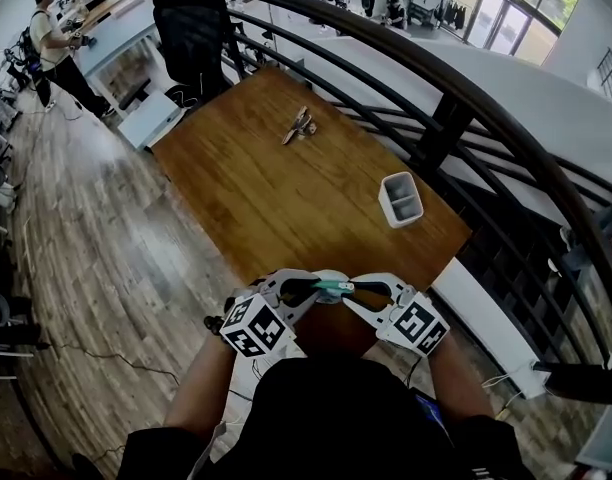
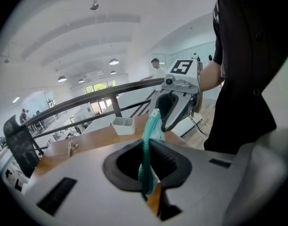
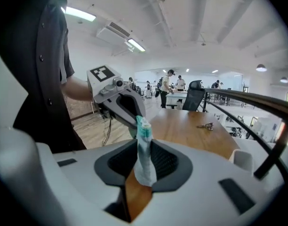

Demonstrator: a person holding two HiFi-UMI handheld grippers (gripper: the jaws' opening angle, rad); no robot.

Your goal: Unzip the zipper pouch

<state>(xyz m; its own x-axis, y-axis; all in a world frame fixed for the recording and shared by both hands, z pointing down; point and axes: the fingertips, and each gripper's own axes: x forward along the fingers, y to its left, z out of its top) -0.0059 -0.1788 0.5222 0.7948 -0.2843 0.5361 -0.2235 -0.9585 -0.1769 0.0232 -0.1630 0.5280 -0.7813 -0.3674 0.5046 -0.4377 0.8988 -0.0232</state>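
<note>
The left gripper (image 2: pixel 150 194) is clamping the teal zipper edge of the zipper pouch (image 2: pixel 147 147), and the right gripper (image 3: pixel 139 185) is pinching its other end. Only the head view is showing the pouch hanging between them at lower centre, by the near corner of the wooden table (image 1: pixel 276 188).

Mid table (image 1: pixel 256 188) is open. Obstacles: white bin (image 1: pixel 400 199) near right edge, small metal thing (image 1: pixel 300 125) far centre, railing (image 1: pixel 441 118) hugging right side. Near edge blocked: left claw (image 1: pixel 312 288), right claw (image 1: pixel 356 290), pouch (image 1: pixel 333 287) spanning them.
</note>
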